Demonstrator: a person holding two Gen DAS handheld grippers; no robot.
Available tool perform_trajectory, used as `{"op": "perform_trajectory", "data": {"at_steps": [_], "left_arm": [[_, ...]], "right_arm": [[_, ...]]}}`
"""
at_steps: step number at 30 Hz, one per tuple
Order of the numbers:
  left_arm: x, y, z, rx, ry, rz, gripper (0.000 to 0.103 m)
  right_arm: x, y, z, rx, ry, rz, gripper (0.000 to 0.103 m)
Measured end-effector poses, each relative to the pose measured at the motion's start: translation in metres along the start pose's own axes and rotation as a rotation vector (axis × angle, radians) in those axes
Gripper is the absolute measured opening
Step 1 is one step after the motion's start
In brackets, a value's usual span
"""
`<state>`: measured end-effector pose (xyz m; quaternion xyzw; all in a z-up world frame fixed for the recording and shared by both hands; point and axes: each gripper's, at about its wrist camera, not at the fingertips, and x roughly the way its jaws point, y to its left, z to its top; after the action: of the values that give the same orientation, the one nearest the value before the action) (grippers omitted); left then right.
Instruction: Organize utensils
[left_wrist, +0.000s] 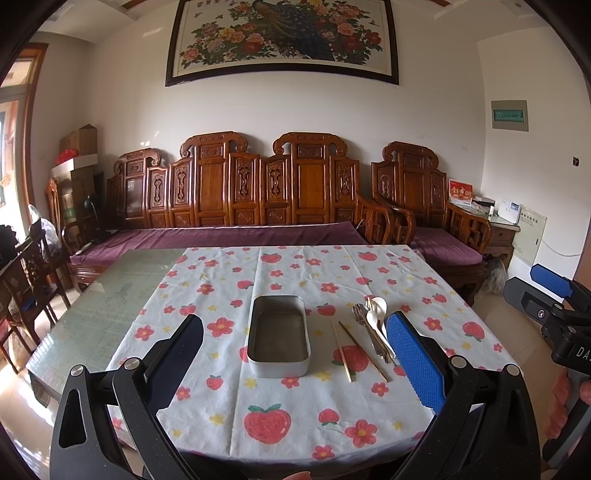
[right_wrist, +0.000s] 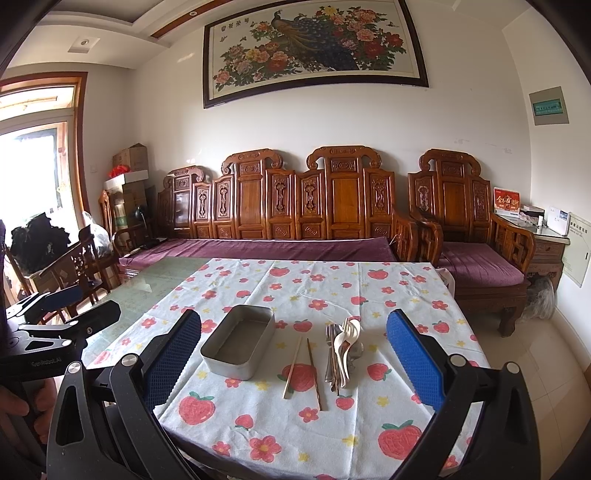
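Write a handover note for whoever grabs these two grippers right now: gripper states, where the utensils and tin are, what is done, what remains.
Left gripper: open, holds nothing, hovers at the near table edge.
Right gripper: open, holds nothing, same height.
Metal tin: on the strawberry-print tablecloth, nothing inside.
Two chopsticks: loose on the cloth just right of the tin, apart from each other.
Pile of fork, metal spoons and white spoons: right of the chopsticks.
Done: nothing moved into the tin.
Left: probably every utensil goes into the tin; the chopsticks lie closest.

The left tongs hang spread wide above the desk; a metal tin lies just left of the chopsticks.
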<state>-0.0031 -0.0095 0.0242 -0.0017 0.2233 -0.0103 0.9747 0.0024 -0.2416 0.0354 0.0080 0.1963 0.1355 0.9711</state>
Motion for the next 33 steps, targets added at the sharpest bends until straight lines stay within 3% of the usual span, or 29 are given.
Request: {"op": "perform_trajectory", "data": {"at_steps": [21, 33], "left_arm": [[0.000, -0.004, -0.002, 0.005, -0.002, -0.009, 0.096], [0.050, 0.003, -0.030, -0.002, 0.119, -0.031, 0.096]], "right_arm": [[0.001, 0.003, 0.004, -0.002, 0.003, -0.005, 0.101], [0.031, -0.011, -0.020, 0.002, 0.072, 0.013, 0.101]]}}
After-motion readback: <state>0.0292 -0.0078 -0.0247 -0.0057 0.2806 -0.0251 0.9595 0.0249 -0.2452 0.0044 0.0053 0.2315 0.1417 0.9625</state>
